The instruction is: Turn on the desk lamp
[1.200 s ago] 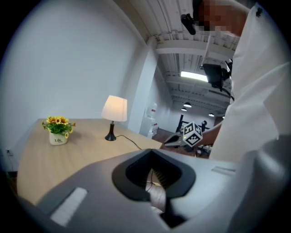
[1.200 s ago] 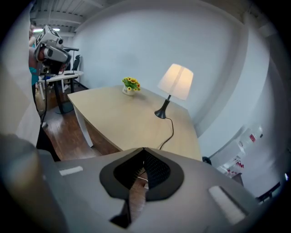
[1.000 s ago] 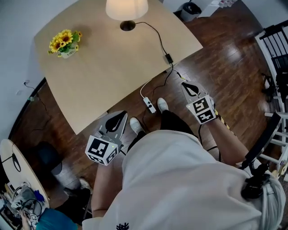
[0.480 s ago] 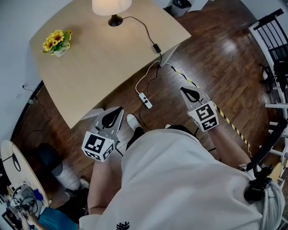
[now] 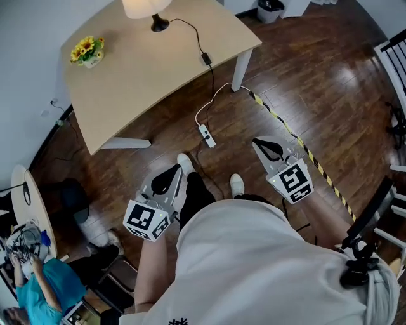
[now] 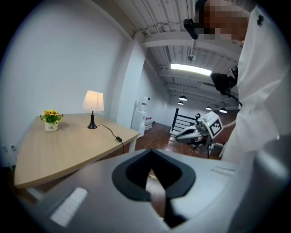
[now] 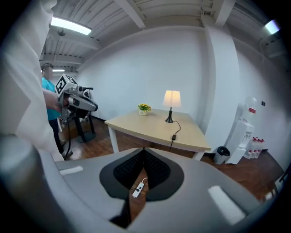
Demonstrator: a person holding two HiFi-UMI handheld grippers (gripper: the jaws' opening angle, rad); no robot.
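Observation:
The desk lamp (image 5: 145,6) stands lit at the far edge of the light wooden table (image 5: 158,73); its shade glows in the left gripper view (image 6: 92,101) and the right gripper view (image 7: 171,98). Its black cord carries an inline switch (image 5: 206,59) and drops to a white power strip (image 5: 207,135) on the floor. My left gripper (image 5: 167,181) and right gripper (image 5: 265,149) are both shut on nothing, held low over the floor by my legs, well short of the table. From the right gripper view, the left gripper (image 7: 75,98) shows at the left.
A small pot of sunflowers (image 5: 89,51) sits on the table's left part. Yellow-black tape (image 5: 298,145) runs across the dark wood floor. A bin (image 5: 270,9) stands beyond the table, a round side table (image 5: 25,212) and a person in teal (image 5: 44,293) at the lower left.
I have backed away from the table: it and the lamp sit farther off and higher in the head view. Both grippers stayed shut, and the lamp is lit throughout.

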